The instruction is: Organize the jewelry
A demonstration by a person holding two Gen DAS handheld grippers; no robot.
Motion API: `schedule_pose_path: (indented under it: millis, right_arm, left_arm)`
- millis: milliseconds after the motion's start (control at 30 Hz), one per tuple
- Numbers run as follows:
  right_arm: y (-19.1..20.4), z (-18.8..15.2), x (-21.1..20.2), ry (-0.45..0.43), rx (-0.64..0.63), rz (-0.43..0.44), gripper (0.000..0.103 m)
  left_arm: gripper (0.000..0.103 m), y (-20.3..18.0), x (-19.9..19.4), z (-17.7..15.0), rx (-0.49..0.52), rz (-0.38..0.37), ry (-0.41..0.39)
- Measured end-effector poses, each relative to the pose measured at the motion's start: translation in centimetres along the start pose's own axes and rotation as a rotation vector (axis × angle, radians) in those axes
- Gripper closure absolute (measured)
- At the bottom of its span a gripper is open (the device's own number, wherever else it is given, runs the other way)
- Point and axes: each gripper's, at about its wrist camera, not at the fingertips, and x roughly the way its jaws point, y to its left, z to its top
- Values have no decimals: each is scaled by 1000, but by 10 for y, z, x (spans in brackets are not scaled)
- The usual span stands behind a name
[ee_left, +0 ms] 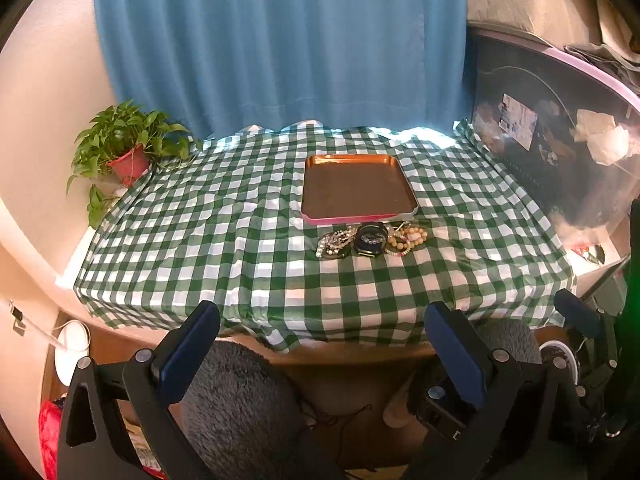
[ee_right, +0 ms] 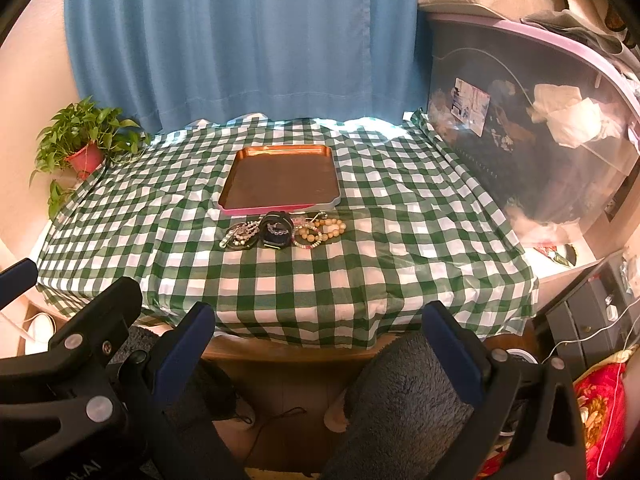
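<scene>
A small heap of jewelry [ee_left: 372, 240] [ee_right: 282, 232] lies on the green checked tablecloth, just in front of an empty copper-coloured tray [ee_left: 356, 188] [ee_right: 280, 182]. The heap holds a pearl-like bracelet [ee_left: 334, 240], a dark watch with a bead band [ee_left: 370, 238] and a tan wooden-bead bracelet [ee_left: 410, 238]. My left gripper [ee_left: 320, 332] is open, held low before the table's front edge, nothing between its fingers. My right gripper [ee_right: 320, 328] is open too, at the same distance, empty. The left gripper's fingers [ee_right: 16, 276] show at the left of the right wrist view.
A potted green plant [ee_left: 124, 144] [ee_right: 82, 140] stands at the table's back left corner. A blue curtain [ee_left: 280, 40] hangs behind. A large clear storage bin [ee_left: 560, 132] [ee_right: 532, 128] lines the right side. A person's grey fleecy knees [ee_left: 240, 412] [ee_right: 404, 404] sit below the table edge.
</scene>
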Motion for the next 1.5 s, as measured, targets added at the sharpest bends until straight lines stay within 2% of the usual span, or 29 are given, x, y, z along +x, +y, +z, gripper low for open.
schedule_pose_path:
  millis: [1233,1300,1500]
  right_arm:
    - [-7,-5,8,13,4,5,0]
    - [-7,-6,9,14,7,5,0]
    - [-11,-15,23,31,4,8,0]
  left_arm:
    - [1,-2,5,-9,5,2,14]
    - [1,-7,12,-24,8,5,18]
    - [1,-9,23,-39,20,4,33]
